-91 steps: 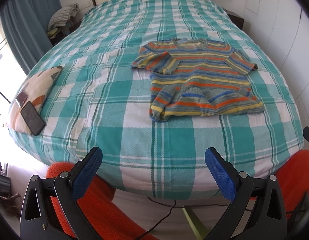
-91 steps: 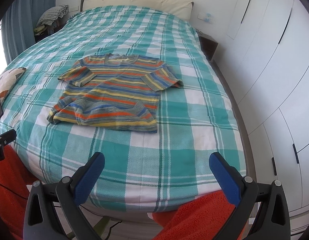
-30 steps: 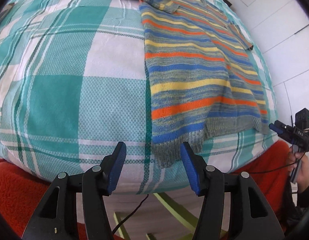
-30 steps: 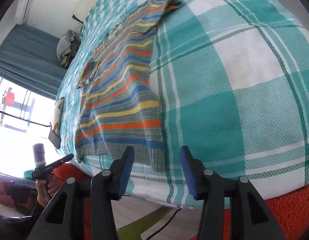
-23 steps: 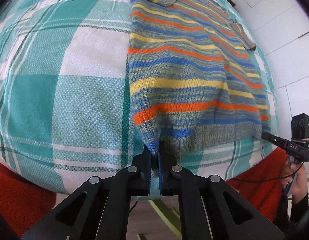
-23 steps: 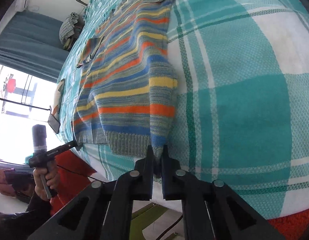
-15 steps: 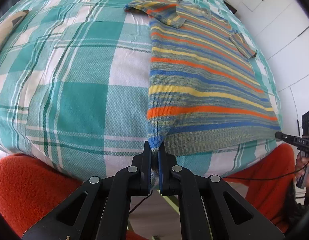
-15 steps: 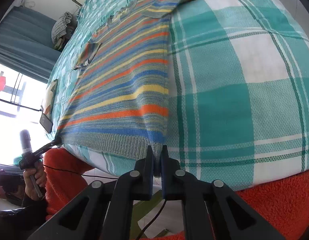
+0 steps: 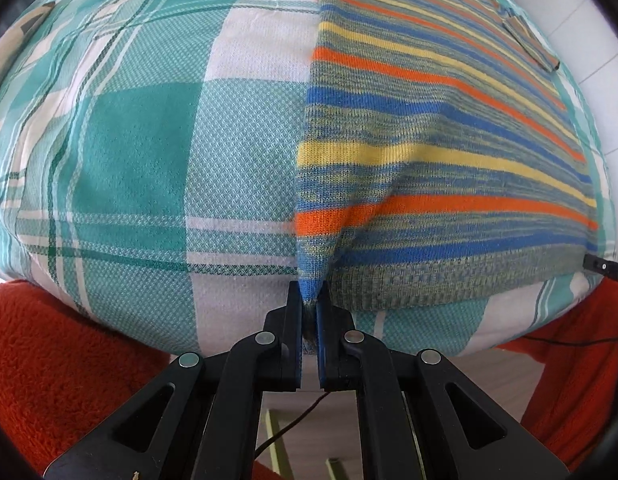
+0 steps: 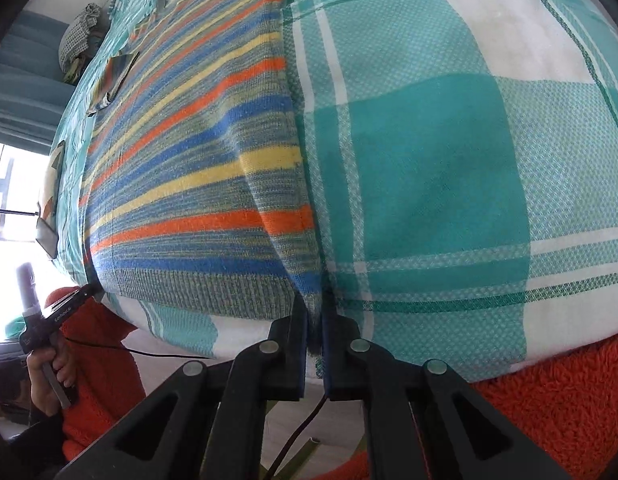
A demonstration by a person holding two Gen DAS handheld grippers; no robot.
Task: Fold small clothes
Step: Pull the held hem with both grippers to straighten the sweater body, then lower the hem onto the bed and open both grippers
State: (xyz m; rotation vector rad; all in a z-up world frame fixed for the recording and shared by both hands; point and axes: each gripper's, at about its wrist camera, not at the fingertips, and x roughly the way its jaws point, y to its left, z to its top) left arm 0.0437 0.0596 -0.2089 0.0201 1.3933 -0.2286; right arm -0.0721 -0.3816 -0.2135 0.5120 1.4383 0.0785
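1. No container is seen; a striped sweater (image 9: pixel 429 128) is spread flat on the bed's checked cover (image 9: pixel 141 152).
2. The left tool (image 9: pixel 309 300) is clamped on the sweater's hem corner at lower centre.
3. The right tool (image 10: pixel 315 312) is likewise closed on the opposite hem corner, with the sweater stretching toward the upper left.

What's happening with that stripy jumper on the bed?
A person is folding it with a clamp tool in each hand. The left gripper is shut on one bottom corner of the striped sweater, and the right gripper is shut on the other. The sweater lies flat on the checked bedspread, its hem at the bed's near edge. No fold is made yet.
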